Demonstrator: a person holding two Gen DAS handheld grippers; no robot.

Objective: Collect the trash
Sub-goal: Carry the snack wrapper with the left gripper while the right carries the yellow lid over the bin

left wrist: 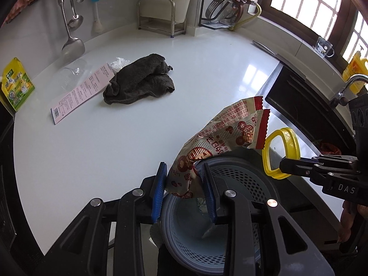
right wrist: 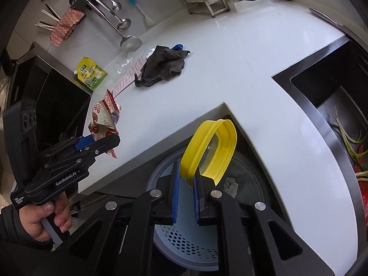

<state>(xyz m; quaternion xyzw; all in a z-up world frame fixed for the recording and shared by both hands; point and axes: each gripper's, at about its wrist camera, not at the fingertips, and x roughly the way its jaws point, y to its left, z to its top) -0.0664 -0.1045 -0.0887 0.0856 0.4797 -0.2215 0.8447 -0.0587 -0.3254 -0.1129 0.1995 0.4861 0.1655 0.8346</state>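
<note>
1. The left tongs (left wrist: 184, 188) sit narrowed, blue pads pinching the bottom corner of a crumpled red-and-white snack wrapper (left wrist: 220, 138).
2. That wrapper sticks up and off to the right, hanging right over the rim of the grey perforated bin (left wrist: 241, 174) below the desk (left wrist: 115, 138) edge.
3. From the right wrist view, the right tongs (right wrist: 185, 197) are almost fully closed, clamped on the rim of a yellow lid (right wrist: 214, 147) with a clear centre.
4. The lid stands on edge above the same bin (right wrist: 184, 241); a scrunched bit of paper (right wrist: 231, 185) lies down inside.
5. A hand (right wrist: 43, 218) in a dark sleeve grips the left tool's handle.
6. Back on the desk: a dark grey cloth (left wrist: 140, 80), a pink printed slip (left wrist: 80, 92) just beside it, and a yellow-green pouch (left wrist: 17, 85) at the far left.
7. The sink (right wrist: 333, 105) sits to the right, green stalks lying in it.
</note>
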